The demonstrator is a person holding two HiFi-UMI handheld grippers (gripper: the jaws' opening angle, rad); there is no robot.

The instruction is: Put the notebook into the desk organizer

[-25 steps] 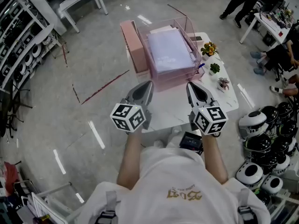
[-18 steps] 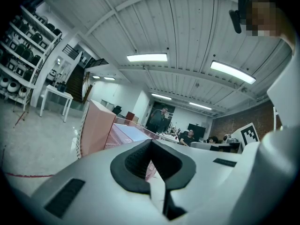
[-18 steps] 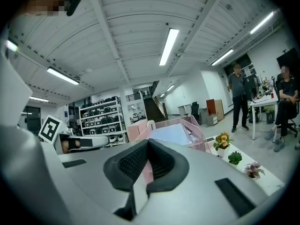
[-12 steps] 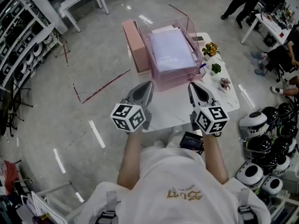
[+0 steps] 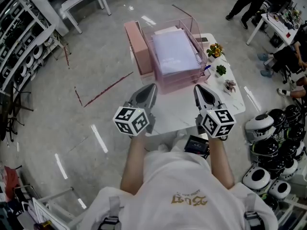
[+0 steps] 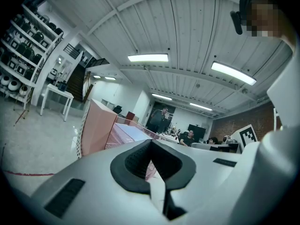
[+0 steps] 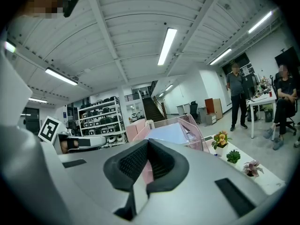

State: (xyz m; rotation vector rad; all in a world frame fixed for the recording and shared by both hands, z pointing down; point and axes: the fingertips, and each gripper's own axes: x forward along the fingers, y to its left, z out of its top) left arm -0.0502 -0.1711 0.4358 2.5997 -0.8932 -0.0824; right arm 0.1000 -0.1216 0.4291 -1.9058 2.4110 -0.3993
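a white table [image 5: 173,118] stands on a glossy grey floor, in a workshop with racks of helmets along the walls. a clear pink desk organizer [image 5: 178,83] sits at the table's far end, and the notebook [image 5: 174,51] lies flat in its top tray. the notebook has a pale lilac cover and wire spiral binding along its right edge. a pink box [image 5: 136,47] stands just left of the organizer, and three small potted plants [image 5: 220,70] line the right edge. the left gripper [image 5: 152,86] and the right gripper [image 5: 197,87] hang over the near edge, both with jaws closed together on nothing, apart from the organizer.
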